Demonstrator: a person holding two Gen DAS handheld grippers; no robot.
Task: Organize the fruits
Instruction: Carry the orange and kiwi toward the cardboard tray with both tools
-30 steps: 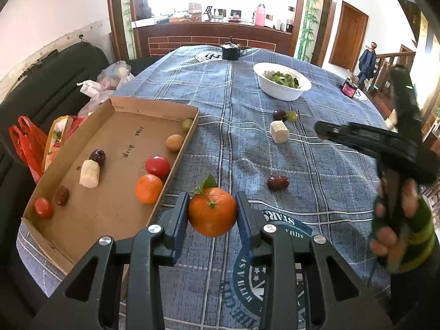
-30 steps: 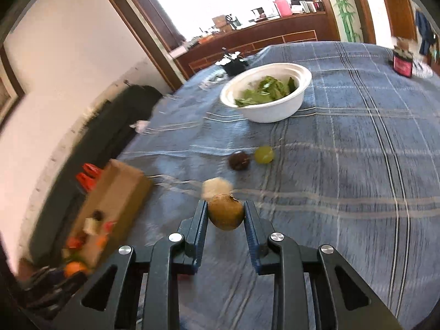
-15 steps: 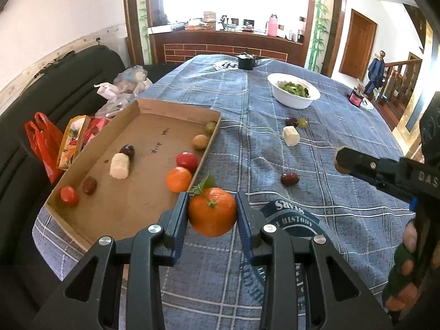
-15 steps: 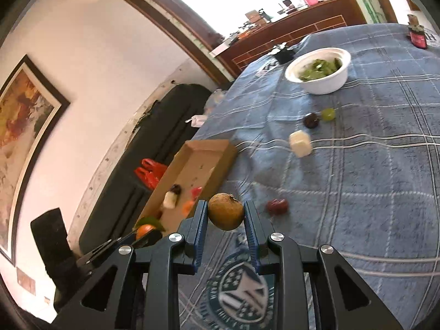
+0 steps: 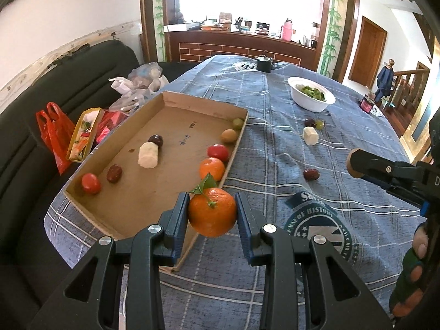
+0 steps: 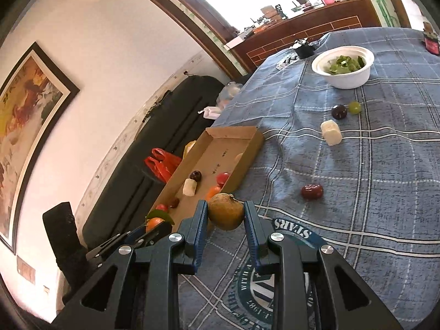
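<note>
My left gripper [image 5: 212,211] is shut on an orange with a green leaf [image 5: 212,216], held above the near right corner of a cardboard tray [image 5: 154,101]. The tray holds several fruits, among them another orange [image 5: 211,168] and a red tomato [image 5: 218,151]. My right gripper [image 6: 225,216] is shut on a brown round fruit [image 6: 226,211], held above the blue cloth beside the tray [image 6: 247,143]. On the cloth lie a red date [image 6: 311,191], a white chunk [image 6: 331,132], a dark plum [image 6: 339,111] and a green grape [image 6: 354,107].
A white bowl of greens [image 5: 310,97] stands far on the table. A black pot [image 5: 263,63] sits at the far end. A black sofa [image 5: 24,126] with plastic bags [image 5: 56,134] runs along the left. The right gripper shows at the right edge of the left wrist view [image 5: 385,170].
Both grippers have risen and pulled back, each still holding its fruit. The right gripper has swung left toward the tray.
</note>
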